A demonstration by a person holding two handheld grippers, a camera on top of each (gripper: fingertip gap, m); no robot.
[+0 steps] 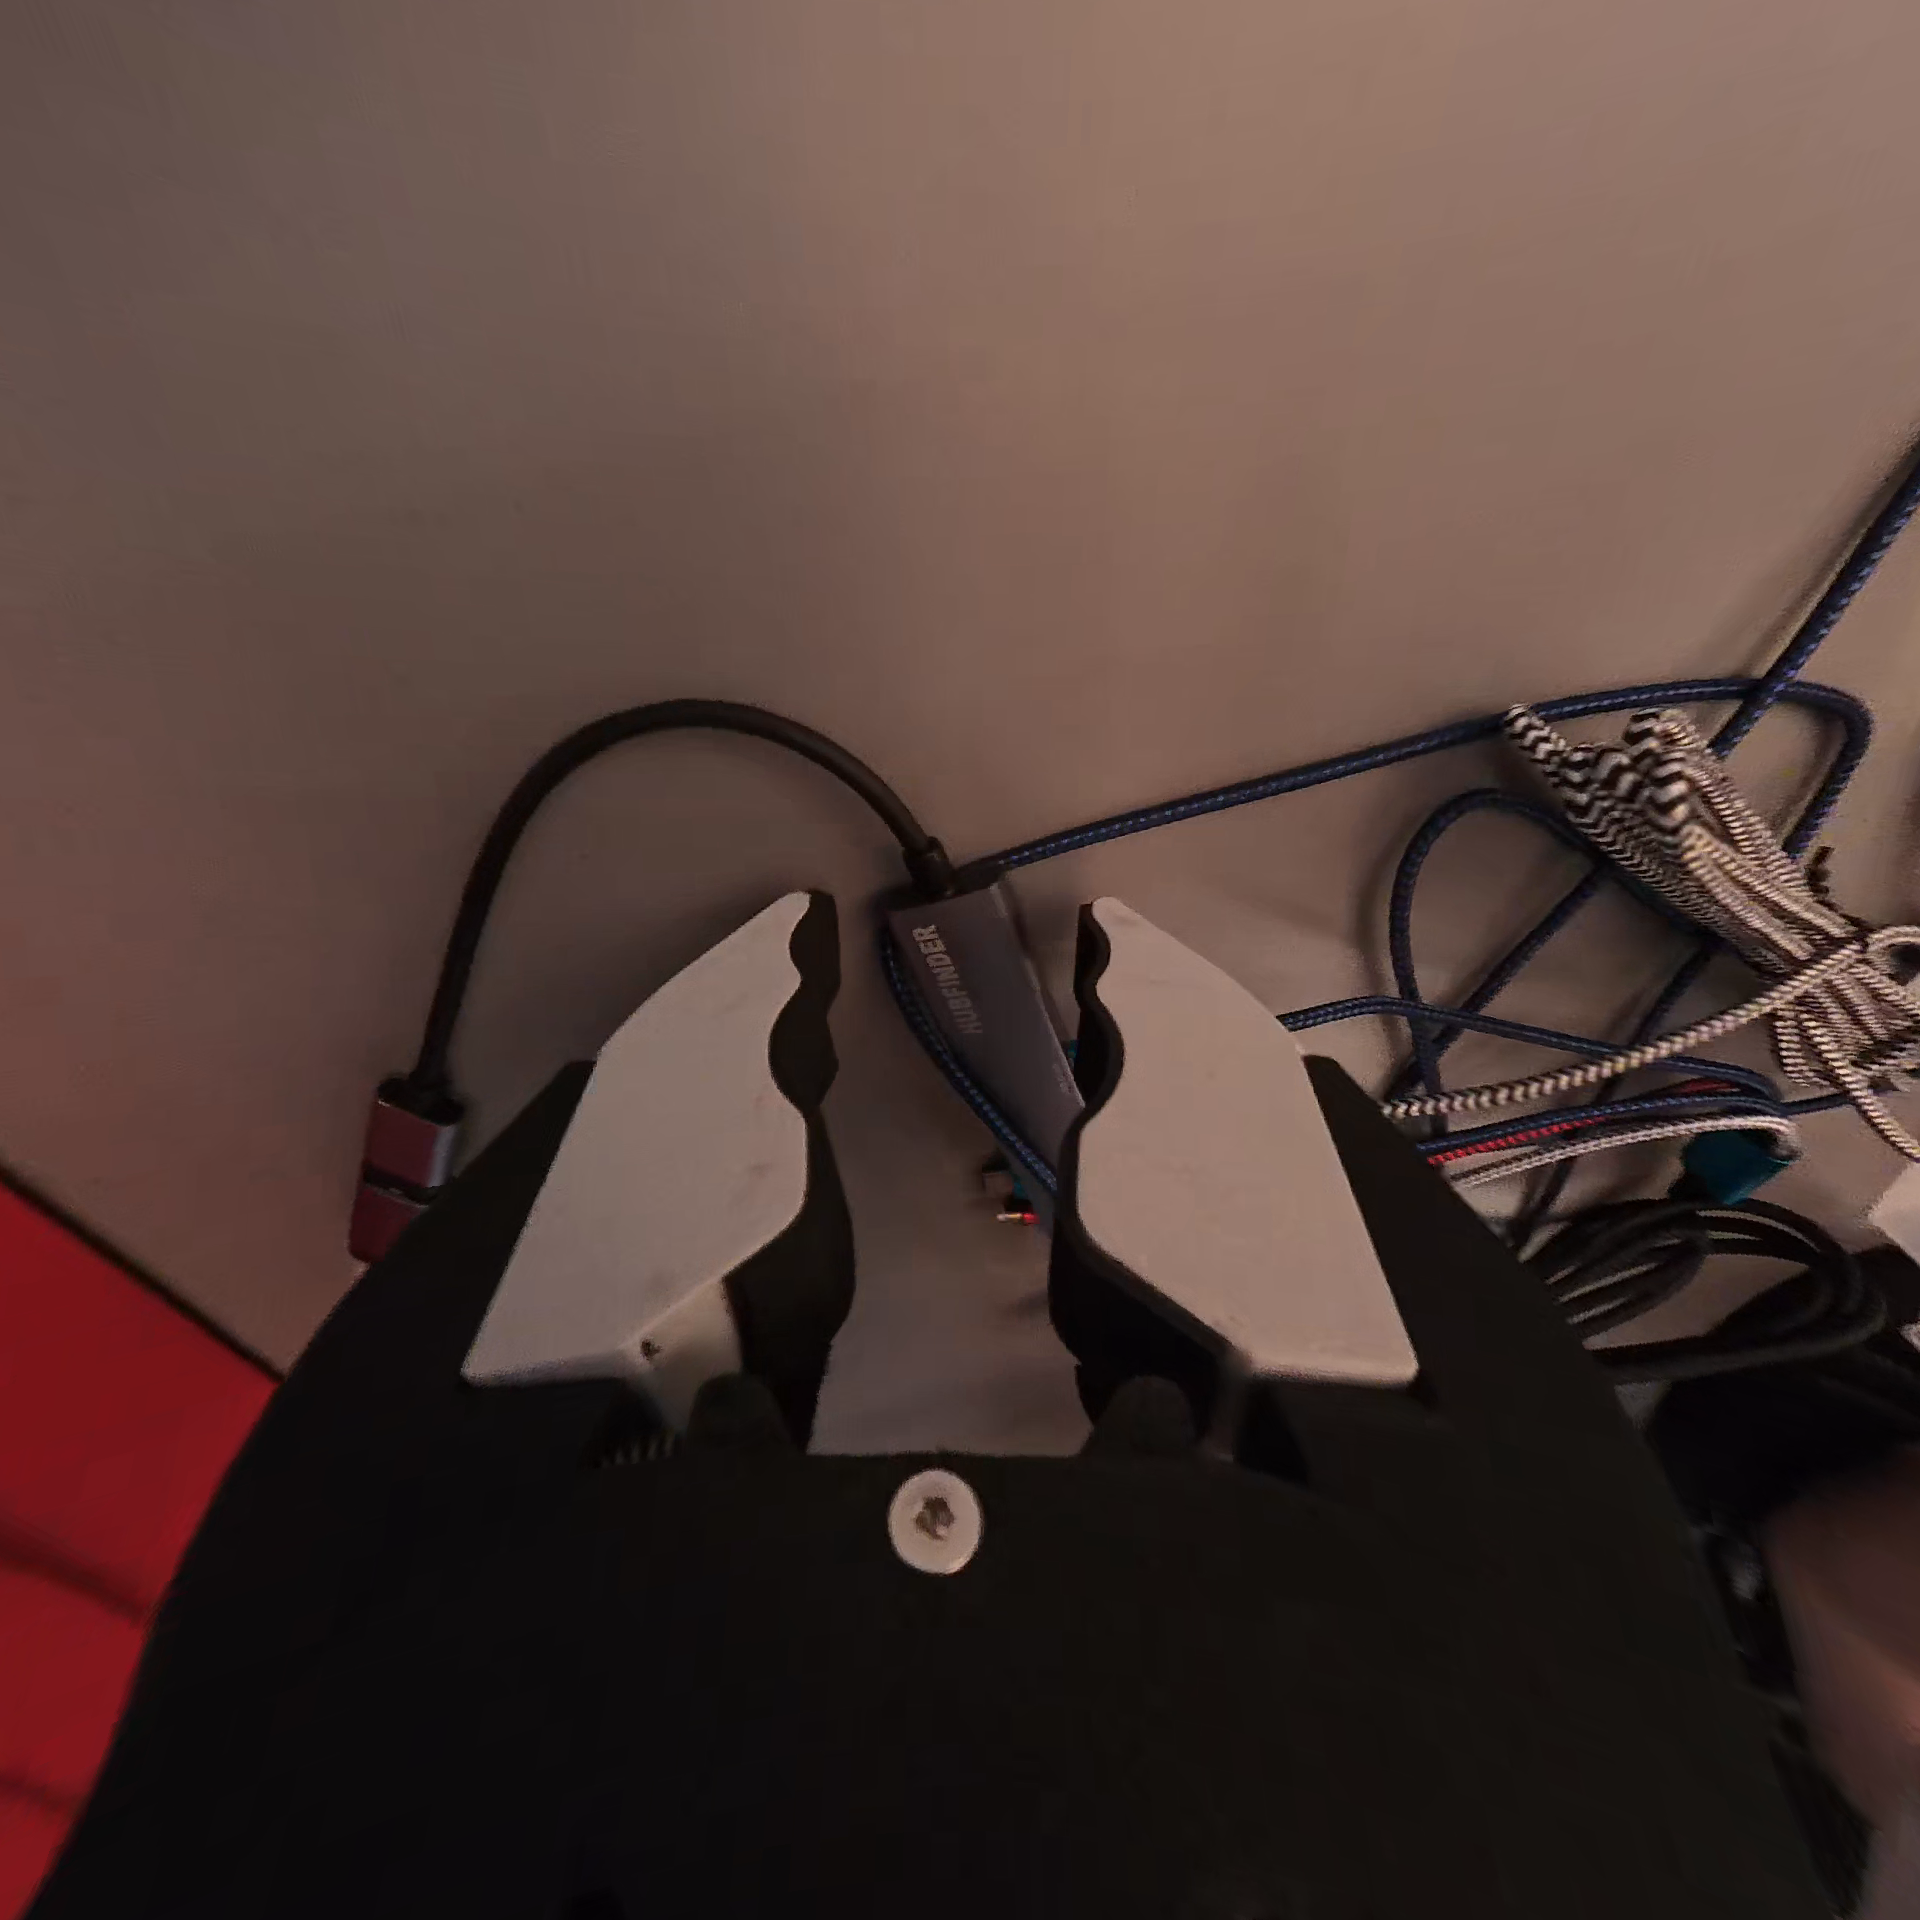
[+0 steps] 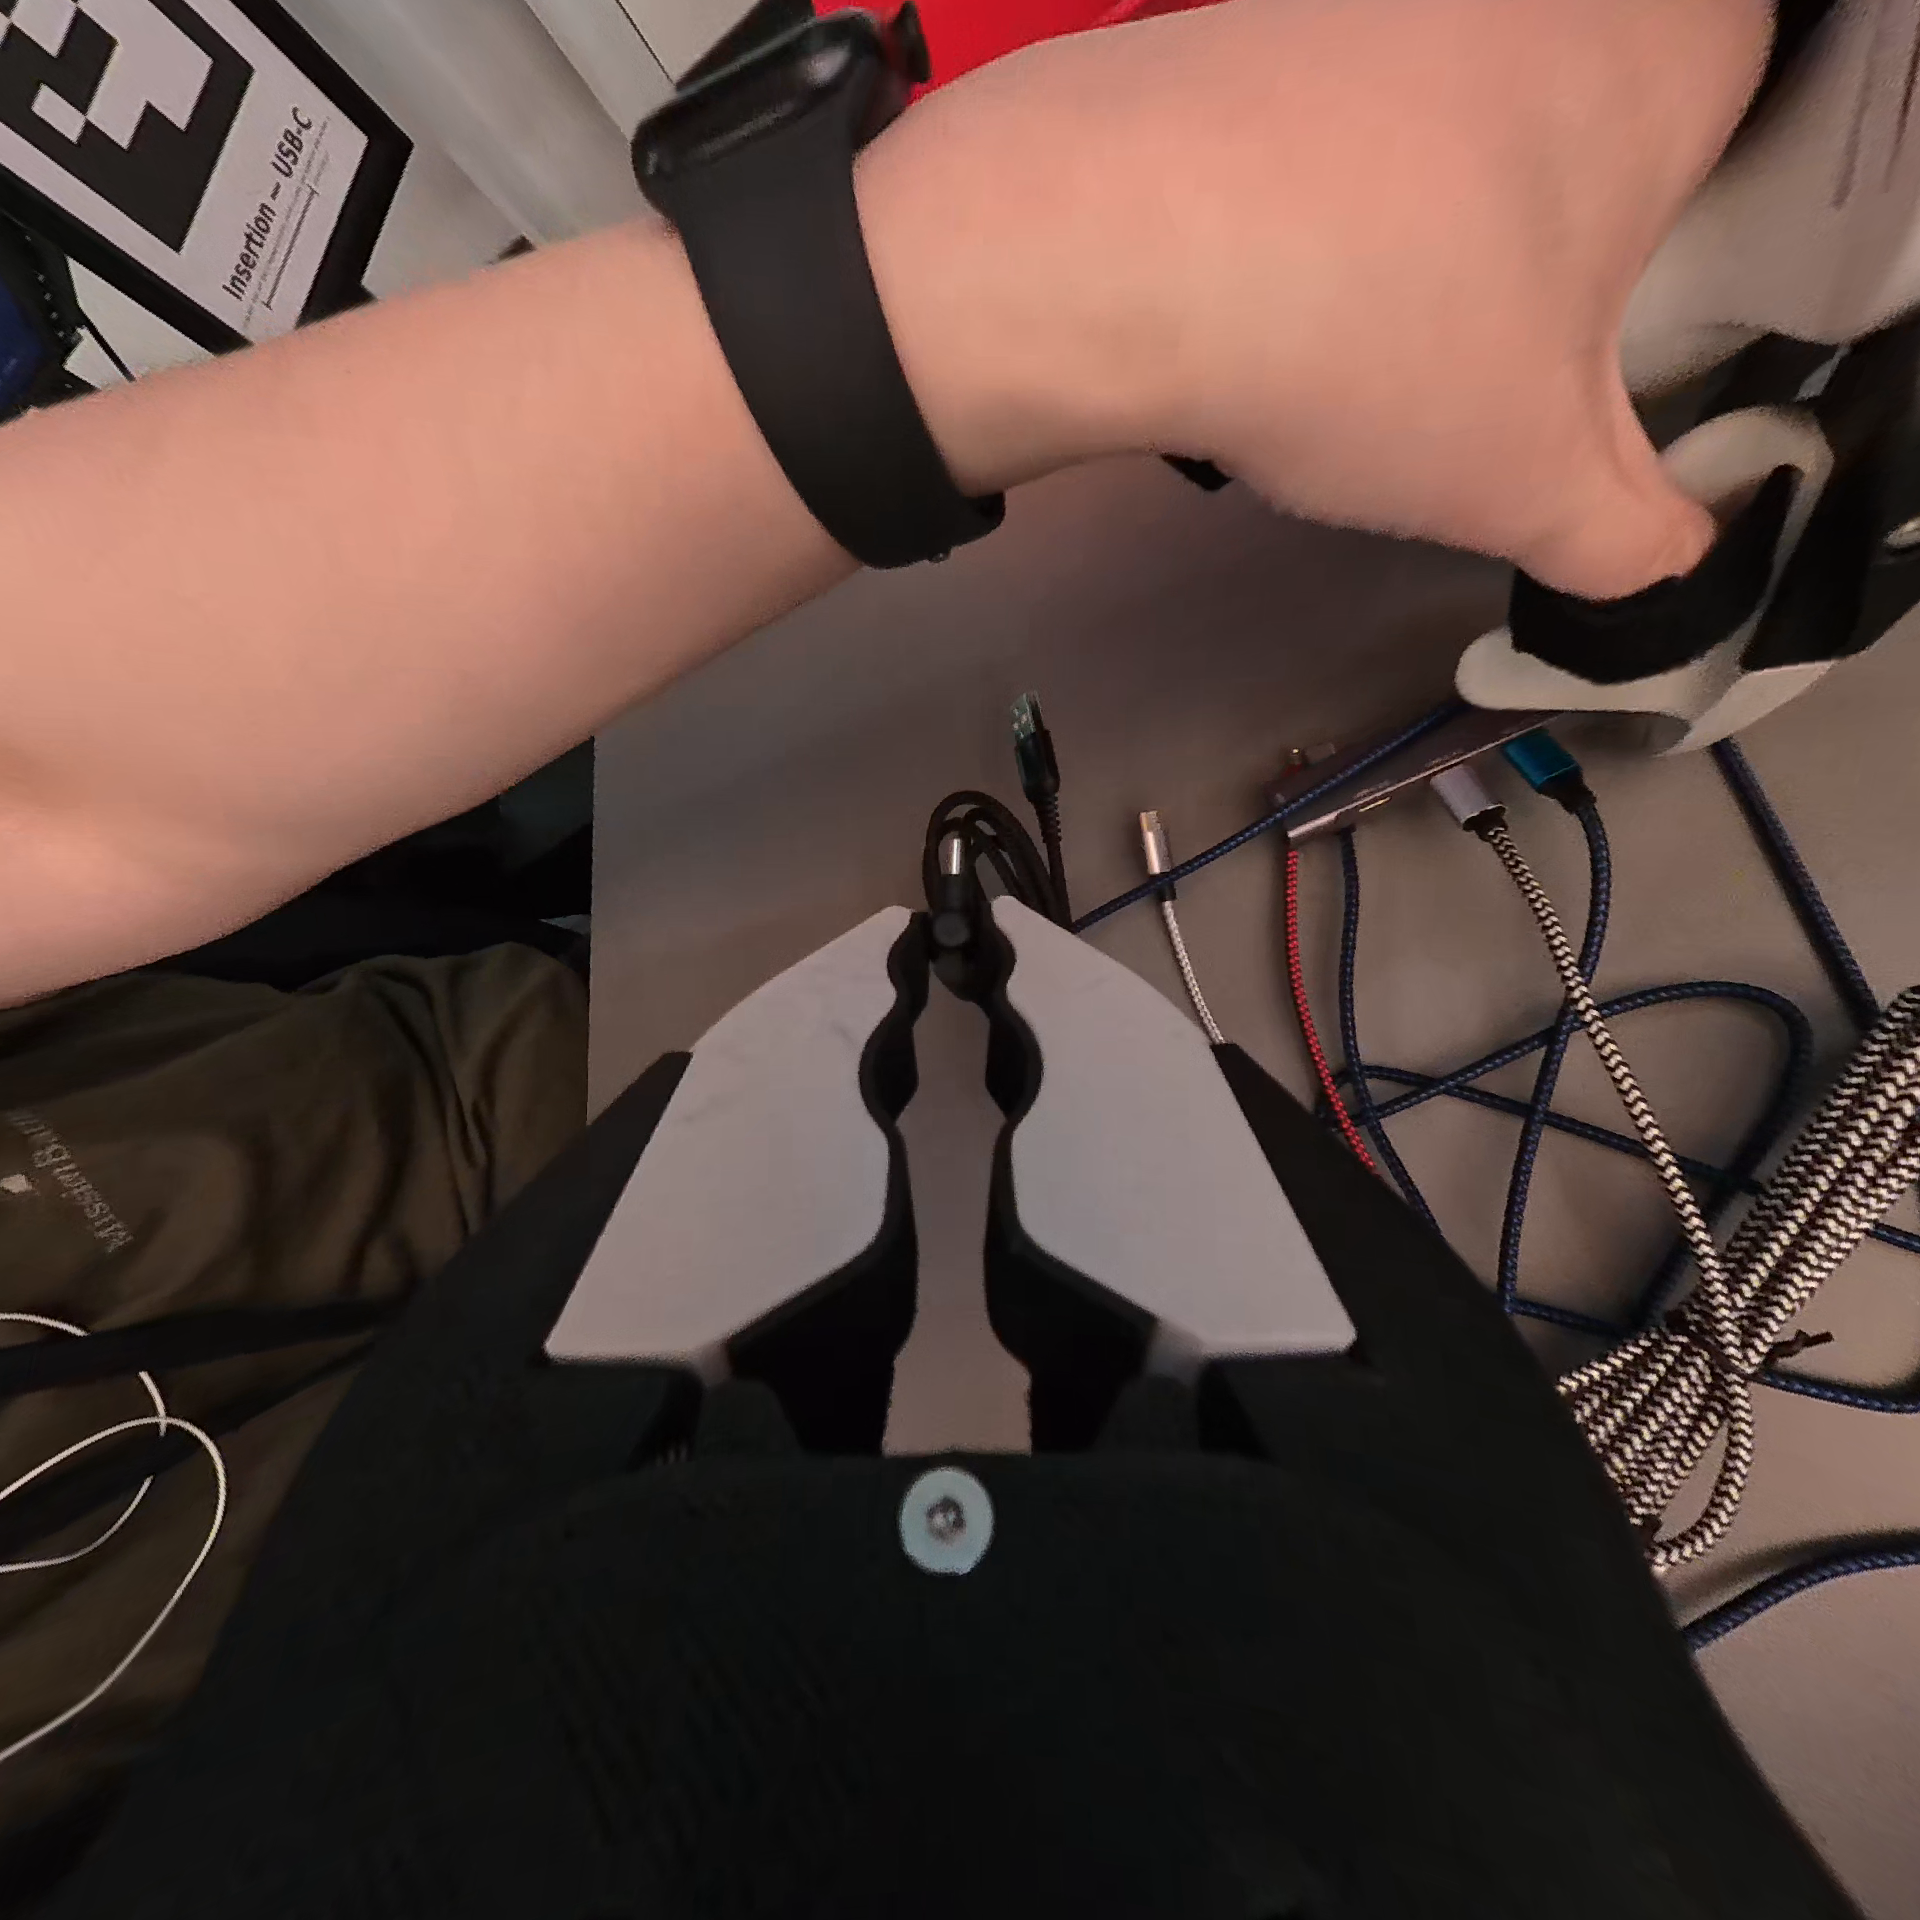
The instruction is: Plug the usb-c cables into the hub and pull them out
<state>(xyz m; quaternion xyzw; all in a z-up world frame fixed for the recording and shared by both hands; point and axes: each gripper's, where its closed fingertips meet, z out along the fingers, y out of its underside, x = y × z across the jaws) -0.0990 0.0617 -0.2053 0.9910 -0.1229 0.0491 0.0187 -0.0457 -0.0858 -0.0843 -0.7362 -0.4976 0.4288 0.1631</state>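
Two wrist cameras look down on a grey counter (image 1: 935, 416) strewn with cables.

The left gripper (image 1: 956, 935) has its fingers spread wide on either side of a slim grey hub (image 1: 987, 997), which lies flat on the counter with its own black lead (image 1: 582, 769) curling away to the left. They do not appear to clamp it yet. Several braided cables, blue (image 2: 1558, 769) and black-and-white (image 2: 1465, 805) among them, are already plugged into the hub's near edge.

The right gripper (image 2: 951, 935), well apart from the hub, has its fingers narrowed onto the plug end of a black cable (image 2: 948, 873) taken from a small coil. The person's left forearm, with a black wristband (image 2: 821, 312), crosses above.

To do this step well, the left fingers should probably close on the hub's long sides first, pinning it. The right should then carry the plug level to a free port, line it up squarely and push straight in, clear of the neighbouring cables.
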